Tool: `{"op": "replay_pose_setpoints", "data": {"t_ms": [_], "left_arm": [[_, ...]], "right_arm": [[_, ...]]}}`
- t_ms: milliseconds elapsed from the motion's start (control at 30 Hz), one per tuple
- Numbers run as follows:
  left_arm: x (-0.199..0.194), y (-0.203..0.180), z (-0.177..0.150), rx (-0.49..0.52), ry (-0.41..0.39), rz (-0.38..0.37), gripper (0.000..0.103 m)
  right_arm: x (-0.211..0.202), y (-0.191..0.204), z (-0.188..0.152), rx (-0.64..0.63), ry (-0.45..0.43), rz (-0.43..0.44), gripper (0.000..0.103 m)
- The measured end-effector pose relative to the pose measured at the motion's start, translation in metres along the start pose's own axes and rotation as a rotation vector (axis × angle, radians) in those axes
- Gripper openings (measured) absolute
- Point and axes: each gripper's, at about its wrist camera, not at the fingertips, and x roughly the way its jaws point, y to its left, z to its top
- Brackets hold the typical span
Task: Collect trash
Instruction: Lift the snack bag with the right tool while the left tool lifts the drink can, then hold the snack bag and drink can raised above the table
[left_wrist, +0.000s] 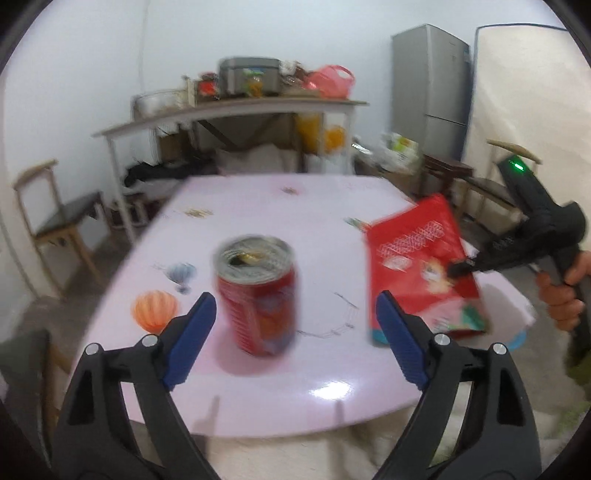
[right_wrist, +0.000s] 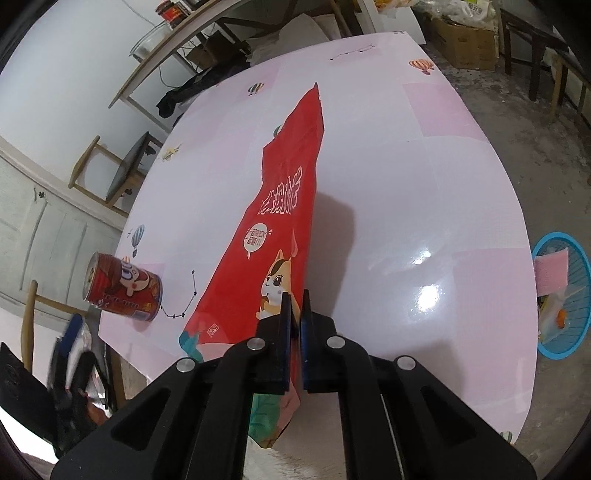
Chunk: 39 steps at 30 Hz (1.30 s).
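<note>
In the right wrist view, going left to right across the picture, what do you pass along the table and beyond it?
Red can standing near the table's left edge → red snack bag, pinched in the right gripper → bare pink table → blue basket on the floor past the right edge.

A red drink can (left_wrist: 256, 299) stands upright on the pink round table (left_wrist: 258, 391), with a red snack bag (left_wrist: 417, 258) to its right. A blue plastic basket (right_wrist: 565, 295) sits on the floor beside the table.
</note>
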Motion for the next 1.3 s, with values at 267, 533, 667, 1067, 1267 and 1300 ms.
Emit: {"op": "replay_pose_setpoints", "data": {"t_ms": [267, 533, 667, 1067, 1267, 1300], "left_arm": [[0.040, 0.029, 0.003, -0.098, 0.099, 0.023, 0.088], [0.069, 0.029, -0.001, -0.126, 0.137, 0.002, 0.088], [0.074, 0.028, -0.002, -0.134, 0.142, -0.002, 0.080], [0.079, 0.026, -0.002, -0.139, 0.156, -0.008, 0.063], [0.077, 0.028, -0.002, -0.155, 0.150, -0.024, 0.063], [0.077, 0.029, -0.002, -0.160, 0.148, -0.029, 0.063]], "right_arm": [[0.000, -0.002, -0.001, 0.018, 0.000, -0.006, 0.004], [0.001, -0.005, 0.002, 0.031, 0.001, 0.009, 0.004], [0.003, -0.010, 0.003, 0.072, 0.005, 0.076, 0.004], [0.001, -0.023, 0.004, 0.160, 0.000, 0.199, 0.004], [-0.001, -0.027, 0.005, 0.201, -0.001, 0.273, 0.004], [-0.002, -0.028, 0.006, 0.204, -0.003, 0.279, 0.004]]}}
